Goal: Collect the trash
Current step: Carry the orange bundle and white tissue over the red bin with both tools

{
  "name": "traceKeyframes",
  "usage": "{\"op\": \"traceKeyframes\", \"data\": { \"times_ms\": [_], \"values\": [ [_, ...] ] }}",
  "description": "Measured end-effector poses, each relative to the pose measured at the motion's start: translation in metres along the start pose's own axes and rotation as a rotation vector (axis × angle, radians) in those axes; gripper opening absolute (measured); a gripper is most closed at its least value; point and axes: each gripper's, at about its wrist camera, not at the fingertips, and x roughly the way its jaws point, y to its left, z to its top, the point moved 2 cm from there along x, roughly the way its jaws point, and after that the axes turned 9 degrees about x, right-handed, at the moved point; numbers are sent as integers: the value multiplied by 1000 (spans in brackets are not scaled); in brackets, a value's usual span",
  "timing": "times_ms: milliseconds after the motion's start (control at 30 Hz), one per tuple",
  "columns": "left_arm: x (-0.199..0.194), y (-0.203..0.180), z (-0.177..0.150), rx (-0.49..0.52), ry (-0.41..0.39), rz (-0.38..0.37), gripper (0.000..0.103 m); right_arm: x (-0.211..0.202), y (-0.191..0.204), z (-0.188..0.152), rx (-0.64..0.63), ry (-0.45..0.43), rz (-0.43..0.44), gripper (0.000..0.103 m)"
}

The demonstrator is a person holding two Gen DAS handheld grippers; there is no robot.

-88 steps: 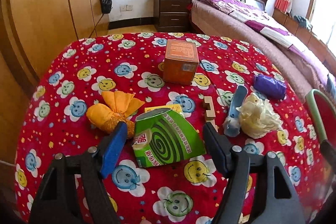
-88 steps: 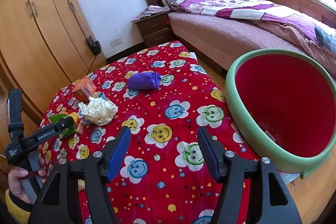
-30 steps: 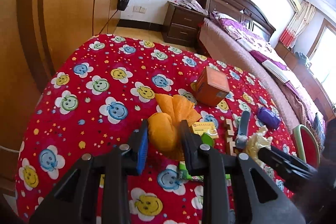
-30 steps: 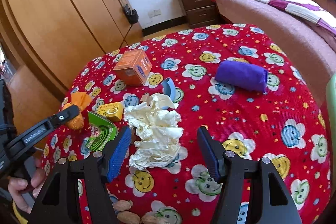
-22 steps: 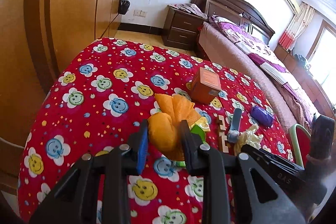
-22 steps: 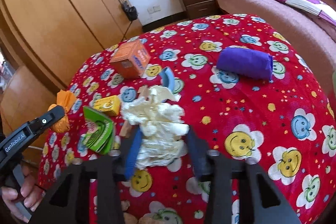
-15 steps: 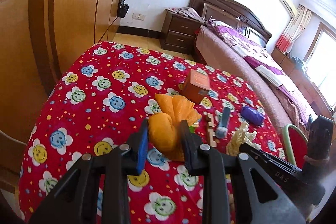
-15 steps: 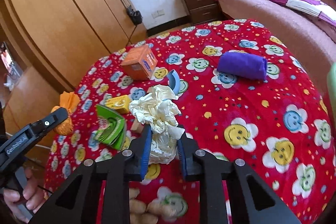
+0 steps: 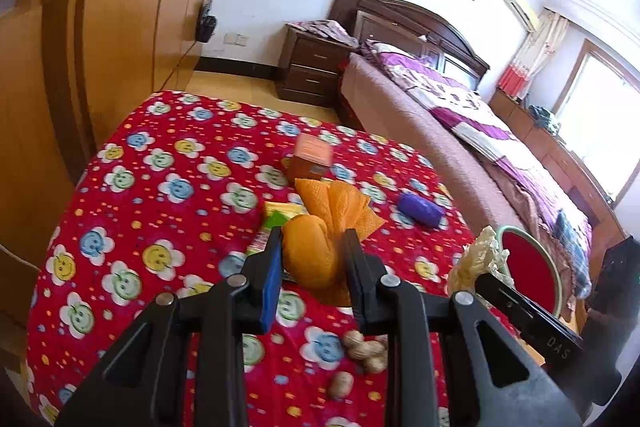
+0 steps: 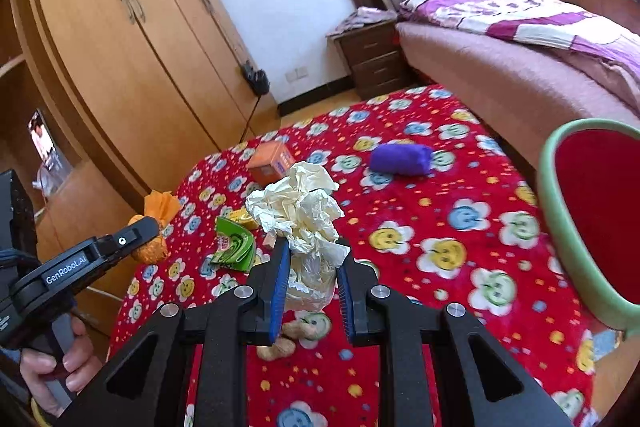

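My left gripper [image 9: 313,259] is shut on a crumpled orange napkin [image 9: 316,243], held above the red flowered tablecloth [image 9: 160,211]. In the right wrist view my right gripper [image 10: 311,267] is shut on a ball of crumpled cream paper [image 10: 298,211], also lifted off the cloth. The same paper [image 9: 478,259] shows at the right of the left wrist view, in front of the green-rimmed red bin [image 9: 532,267]. The bin [image 10: 592,219] stands at the table's right side. The left gripper with its orange napkin [image 10: 154,223] shows at the left, held by a hand [image 10: 56,379].
On the cloth lie an orange box [image 10: 270,163], a purple roll [image 10: 400,159], a green mosquito-coil packet [image 10: 234,245], a small yellow box [image 10: 240,217] and several walnuts [image 9: 364,351]. A wooden wardrobe [image 10: 132,67] stands at the left, a bed [image 10: 520,47] behind.
My right gripper closed on the cream paper and lifted it off the cloth. My left gripper rose and drew back with the orange napkin still in it. The red bin has come into both views.
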Motion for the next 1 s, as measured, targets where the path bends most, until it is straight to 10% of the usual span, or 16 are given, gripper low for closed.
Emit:
{"op": "traceKeyframes", "data": {
  "times_ms": [1000],
  "values": [
    [20,-129,12,201,15,-250,29,-87,-74,12,116,-182,-130,23]
  ]
}}
